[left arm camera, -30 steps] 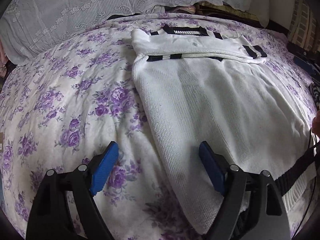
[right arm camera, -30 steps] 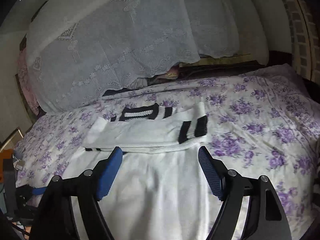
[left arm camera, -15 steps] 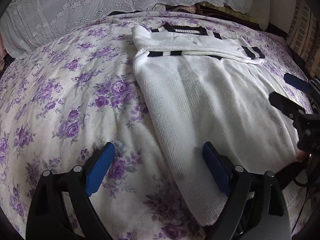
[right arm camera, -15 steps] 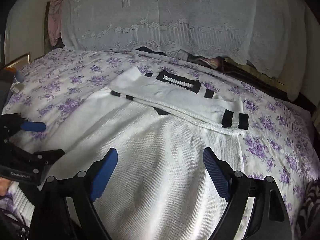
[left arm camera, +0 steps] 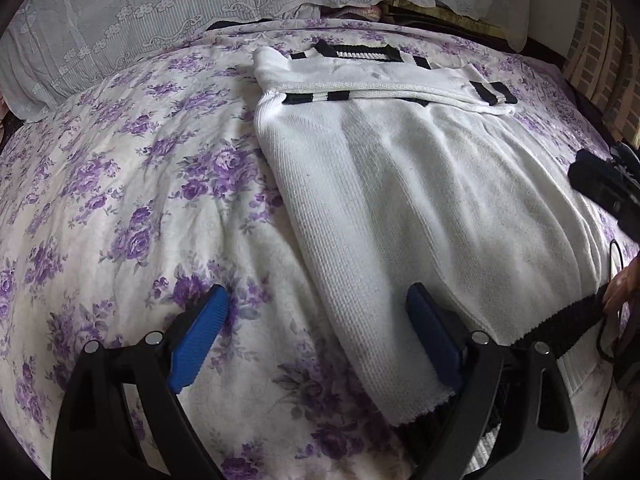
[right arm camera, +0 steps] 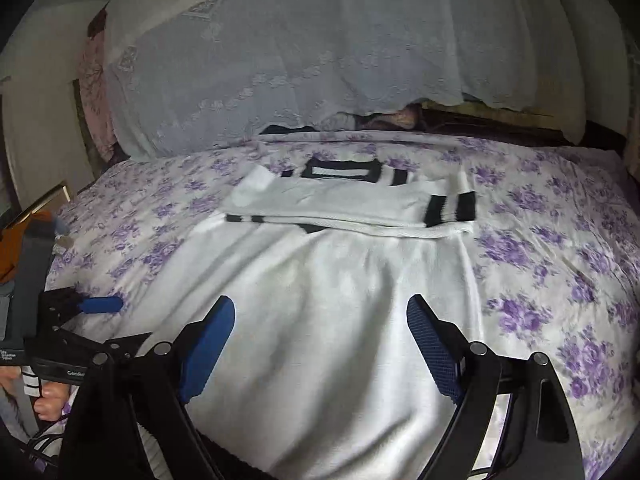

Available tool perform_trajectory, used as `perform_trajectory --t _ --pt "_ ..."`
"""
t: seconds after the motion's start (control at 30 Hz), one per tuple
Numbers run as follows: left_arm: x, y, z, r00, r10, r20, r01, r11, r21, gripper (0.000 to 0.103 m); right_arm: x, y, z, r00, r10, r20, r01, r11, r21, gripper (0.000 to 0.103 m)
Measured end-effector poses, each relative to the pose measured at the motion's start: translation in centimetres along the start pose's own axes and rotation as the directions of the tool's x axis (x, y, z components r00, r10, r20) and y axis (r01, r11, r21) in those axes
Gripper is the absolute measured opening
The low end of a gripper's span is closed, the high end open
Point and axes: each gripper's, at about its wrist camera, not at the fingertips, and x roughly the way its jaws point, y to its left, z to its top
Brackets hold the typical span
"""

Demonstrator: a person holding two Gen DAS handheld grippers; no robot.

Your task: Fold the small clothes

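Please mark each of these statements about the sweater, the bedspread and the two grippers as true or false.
1. The white sweater lies flat on a bedspread with purple flowers. True.
2. The left gripper is shut on the sweater's hem. False: it is open, and the sweater's near corner lies between its fingers, unpinched.
3. Both sleeves, with black-striped cuffs, are folded across the chest. True.
4. The right gripper holds a sock. False: it is open and empty, above the sweater's body.
5. The sweater is already folded in half, hem to collar. False: its body lies spread out full length.
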Motion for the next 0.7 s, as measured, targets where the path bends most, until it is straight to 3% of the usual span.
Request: perform_trajectory --t 0.1,0.27,0.4,0.53,0.7 --pt "0.1 0.1 0.0 1.0 -0.008 -0.005 0.008 1.0 -0.01 0.09 1.2 2.4 -0.2 0.997 0.031 -0.067 -0.037 0.994 -0.102 0.088" --pt "0.2 0.2 0.0 1.0 -0.009 -0.006 0.009 1.0 -0.012 0.09 0.9 6.5 -1.2 0.998 -0.052 -0.031 0.04 0.948 -0.315 0.088" --pt "0.2 0.2 0.0 1.0 -0.007 -0.006 0.007 1.0 -0.011 0.09 1.4 6.9 -1.8 0.993 -0.029 -0.115 -0.013 0.938 -0.347 0.087" --pt "0.1 0.1 0.0 1.0 -0.001 -0.004 0.001 1.0 -0.009 0.09 -1.7 4.1 -2.0 0.996 0.01 -0.092 -0.03 0.975 -0.221 0.085" --pt "-0.1 -0.1 -0.1 1.0 -0.005 0.001 0.005 1.0 -0.006 0.09 -6.0 -4.6 -3.0 0.994 -0.052 -0.092 0.061 0.994 0.092 0.086"
